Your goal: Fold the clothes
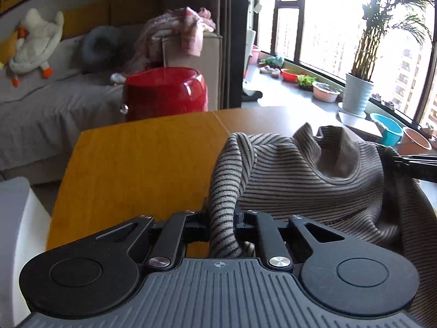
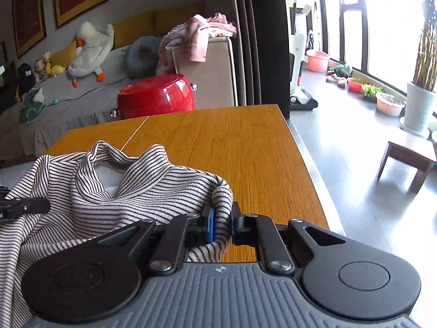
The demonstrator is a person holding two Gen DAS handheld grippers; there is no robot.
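My left gripper (image 1: pixel 222 218) is clamped down on a bunched fold of the shirt (image 1: pixel 308 175), jaws nearly together with only the thickness of cloth between them. The pinched fold rises from my jaws toward twelve o'clock and then drapes over to three o'clock. My right gripper (image 2: pixel 221 220) has the other shoulder, jaws pressed in on a roll of the same shirt (image 2: pixel 109 191), blue pads showing against the cloth. One shirt, striped, two grippers on it, one at each side.

The shirt hangs between the two grippers over the near end of the table (image 1: pixel 131 164), its long axis running side to side, from my left gripper toward three o'clock and from my right gripper toward nine o'clock. The neck opening (image 1: pixel 333 164) gapes upward and sits at about one o'clock in the left view, at eleven o'clock (image 2: pixel 109 175) in the right view. How much of the body trails off the near edge, I cannot tell.

In the left view the tip of the right gripper (image 1: pixel 415 164) pokes in at three o'clock. In the right view the left one (image 2: pixel 24 207) shows at nine o'clock.

Beyond the table (image 2: pixel 245 150) at twelve o'clock stands one red tub (image 2: pixel 157 95), with one sofa (image 2: pixel 68 104) behind it and one goose toy (image 2: pixel 90 46) on that.
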